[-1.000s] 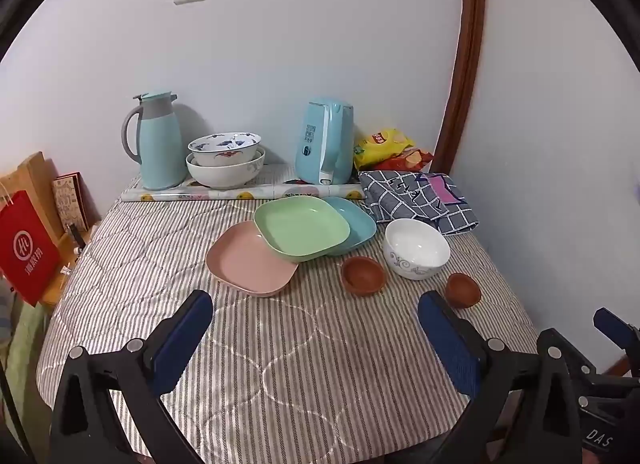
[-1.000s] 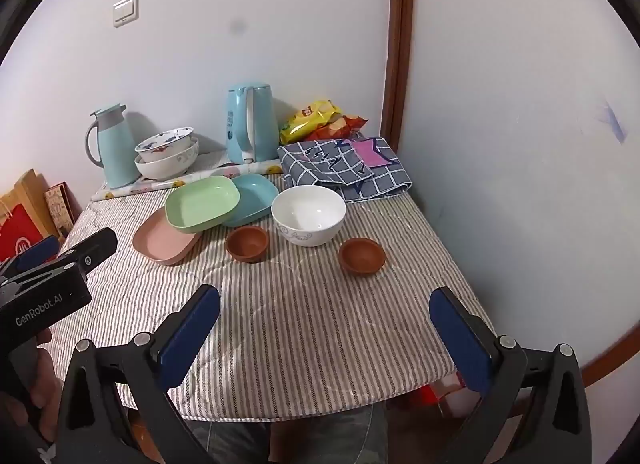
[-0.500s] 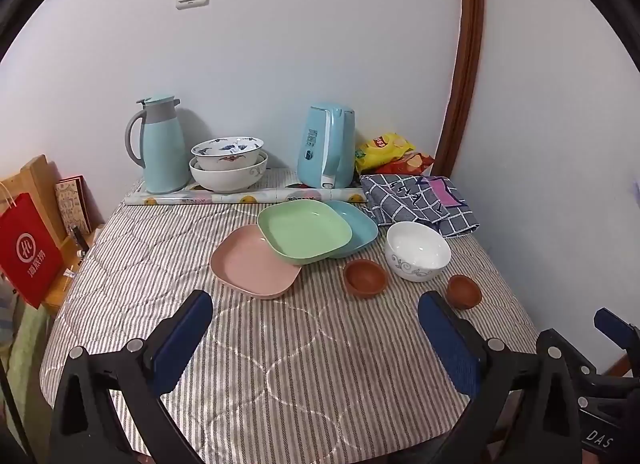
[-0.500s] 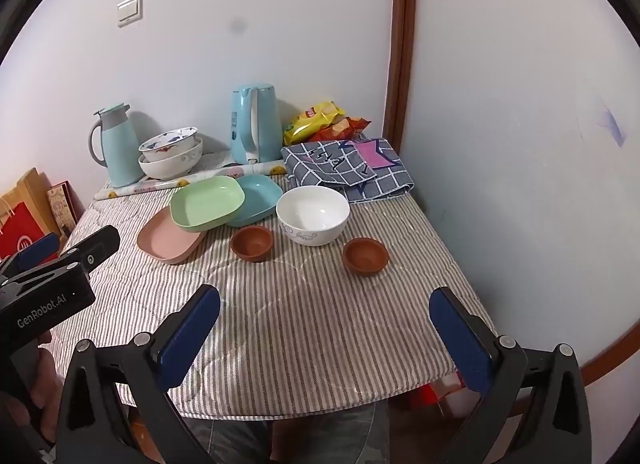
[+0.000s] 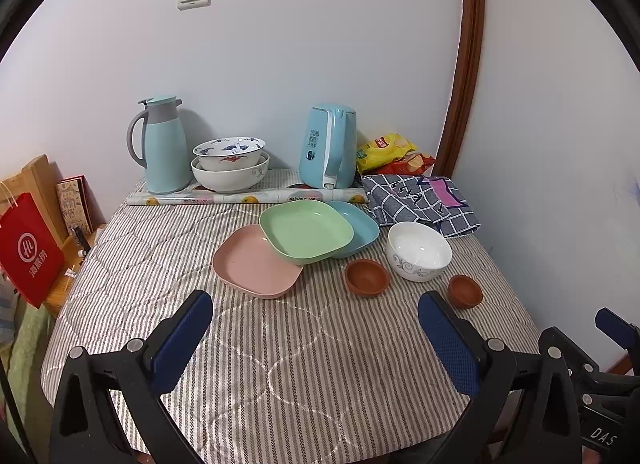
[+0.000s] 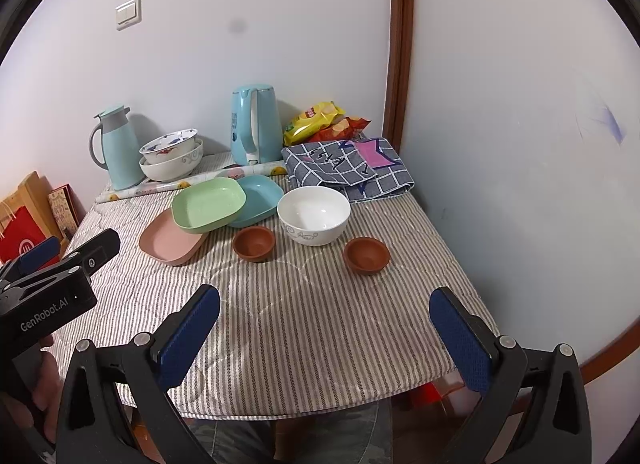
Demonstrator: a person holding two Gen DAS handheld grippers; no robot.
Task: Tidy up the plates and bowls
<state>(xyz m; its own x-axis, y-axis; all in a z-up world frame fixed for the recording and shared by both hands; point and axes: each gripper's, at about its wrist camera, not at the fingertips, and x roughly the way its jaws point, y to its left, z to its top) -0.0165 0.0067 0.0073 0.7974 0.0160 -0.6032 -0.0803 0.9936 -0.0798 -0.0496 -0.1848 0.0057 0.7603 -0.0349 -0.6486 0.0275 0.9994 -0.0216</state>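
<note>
A green plate (image 5: 306, 230) lies on top of a pink plate (image 5: 252, 264) and a blue plate (image 5: 358, 224) in the middle of the striped table (image 5: 280, 344). A white bowl (image 5: 418, 250) stands to their right, with two small brown bowls (image 5: 367, 277) (image 5: 465, 291) in front of it. In the right wrist view I see the green plate (image 6: 208, 204), the white bowl (image 6: 314, 214) and the brown bowls (image 6: 254, 243) (image 6: 366, 255). My left gripper (image 5: 316, 328) is open and empty above the near table. My right gripper (image 6: 324, 324) is open and empty, near the front edge.
At the back stand a thermos (image 5: 162, 146), two stacked patterned bowls (image 5: 230, 162), a kettle (image 5: 328, 146), snack bags (image 5: 384, 146) and a folded checked cloth (image 5: 420, 200). A red bag (image 5: 28, 248) hangs off the left side. A wall (image 6: 520, 144) borders the table's right edge.
Both views have shifted slightly, so the dishes sit a little lower and farther in frame. Both grippers stay open. Nothing on the table has moved.
</note>
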